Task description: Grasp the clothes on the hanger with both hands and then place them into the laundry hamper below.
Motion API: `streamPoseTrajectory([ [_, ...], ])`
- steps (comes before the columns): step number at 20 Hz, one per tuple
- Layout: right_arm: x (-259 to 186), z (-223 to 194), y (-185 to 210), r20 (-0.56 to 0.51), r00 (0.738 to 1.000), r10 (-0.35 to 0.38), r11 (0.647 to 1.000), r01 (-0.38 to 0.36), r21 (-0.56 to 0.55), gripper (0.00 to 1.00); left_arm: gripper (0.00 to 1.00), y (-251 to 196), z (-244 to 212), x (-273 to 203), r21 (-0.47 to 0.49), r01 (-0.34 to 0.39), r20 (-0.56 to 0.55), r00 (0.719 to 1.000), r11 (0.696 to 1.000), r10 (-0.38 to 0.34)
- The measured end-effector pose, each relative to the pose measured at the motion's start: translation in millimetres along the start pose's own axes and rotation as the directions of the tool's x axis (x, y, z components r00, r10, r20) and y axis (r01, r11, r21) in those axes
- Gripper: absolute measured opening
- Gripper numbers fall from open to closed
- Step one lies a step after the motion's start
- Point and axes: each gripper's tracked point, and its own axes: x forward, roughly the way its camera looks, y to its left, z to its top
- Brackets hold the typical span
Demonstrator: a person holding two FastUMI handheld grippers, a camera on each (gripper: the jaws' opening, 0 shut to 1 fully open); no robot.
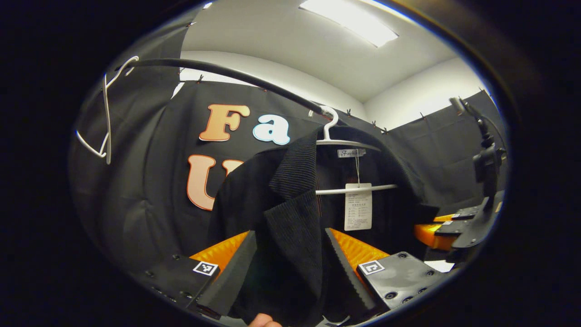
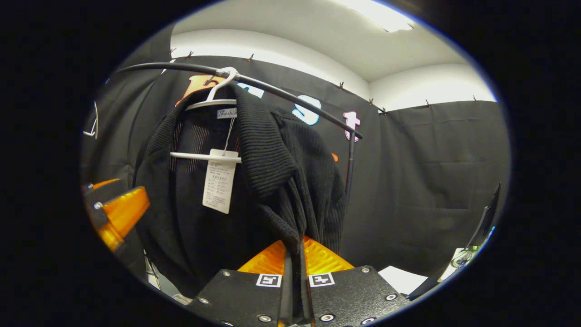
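1. black ribbed knit cardigan (image 2: 272,154) hangs on a thin white plastic hanger (image 2: 206,155), and the hanger hooks over a curved black metal rail (image 2: 290,97). a white paper tag (image 2: 219,180) dangles inside the cardigan.
2. the right gripper (image 2: 297,265) is pinched tight on one front edge of the cardigan. its two orange fingers are pressed together with the knit between them.
3. the left gripper (image 1: 290,259) is spread wide. the other front edge of the cardigan hangs down between its fingers (image 1: 347,268), but they do not squeeze it yet.
4. i think the step now is to close the left gripper on that edge, so both sides are held.
5. to do it well, push the left gripper up so more knit sits deep between the fingers, then squeeze.
6. grab the thick ribbed edge, not the tag.
7. after that, lift a little so the cardigan slides off the hanger and does not pull the rail.
8. the laundry hamper is below, out of sight, so lower slowly.
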Motion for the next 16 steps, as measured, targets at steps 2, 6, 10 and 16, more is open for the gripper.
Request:
streamPoseTrajectory([
  [2, -1.5, 4.0, -5.3, 0.006, 1.0, -0.002, 1.0, 0.002, 0.003, 0.07, 0.96, -3.4, -14.4, 18.4, 0.012, -0.036, -0.014, 0.999, 0.999, 0.036],
  [6, -2.2, 6.2, -4.1, 0.01, 1.0, 0.008, 1.0, -0.008, 0.011, 0.07, 1.0, 9.7, -39.3, 43.6, 0.108, -0.149, -0.022, 0.988, 0.983, 0.152],
  [10, -4.7, 7.9, -7.5, 0.018, 1.0, 0.004, 1.0, -0.004, 0.017, 0.07, 0.97, 41.2, -51.8, 45.7, 0.178, -0.219, -0.015, 0.974, 0.959, 0.225],
  [16, -5.7, 18.6, -22.6, 0.059, 0.998, -0.025, 1.0, 0.025, 0.008, 0.07, 0.97, 95.3, -31.9, 26.5, 0.207, -0.267, 0.024, 0.963, 0.941, 0.268],
])
